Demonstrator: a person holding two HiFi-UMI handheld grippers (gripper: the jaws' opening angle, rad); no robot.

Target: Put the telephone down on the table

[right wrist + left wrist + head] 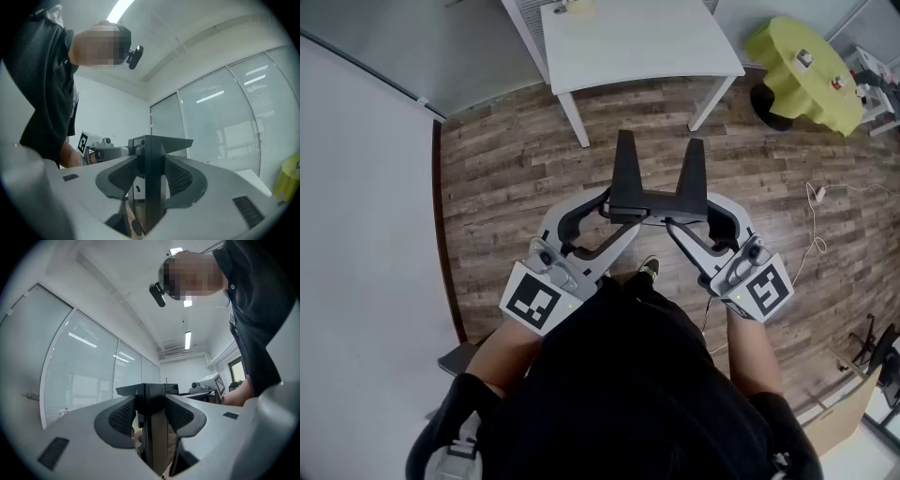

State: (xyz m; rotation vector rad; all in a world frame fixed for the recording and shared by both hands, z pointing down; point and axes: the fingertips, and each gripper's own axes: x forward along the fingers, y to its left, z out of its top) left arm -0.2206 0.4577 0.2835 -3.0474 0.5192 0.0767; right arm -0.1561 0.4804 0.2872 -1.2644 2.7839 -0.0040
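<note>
Telephone (656, 203): black item with two upright prongs, held in the air over the wooden floor (511, 164), near the person's body and apart from the white tabletop (637, 52) ahead. Left hand-held gripper (617, 216) clamps its left end and right hand-held gripper (692, 217) its right end. In each gripper view a dark slab of it stands upright between the ribbed pads, which press on both its faces with the jaws set wide.
</note>
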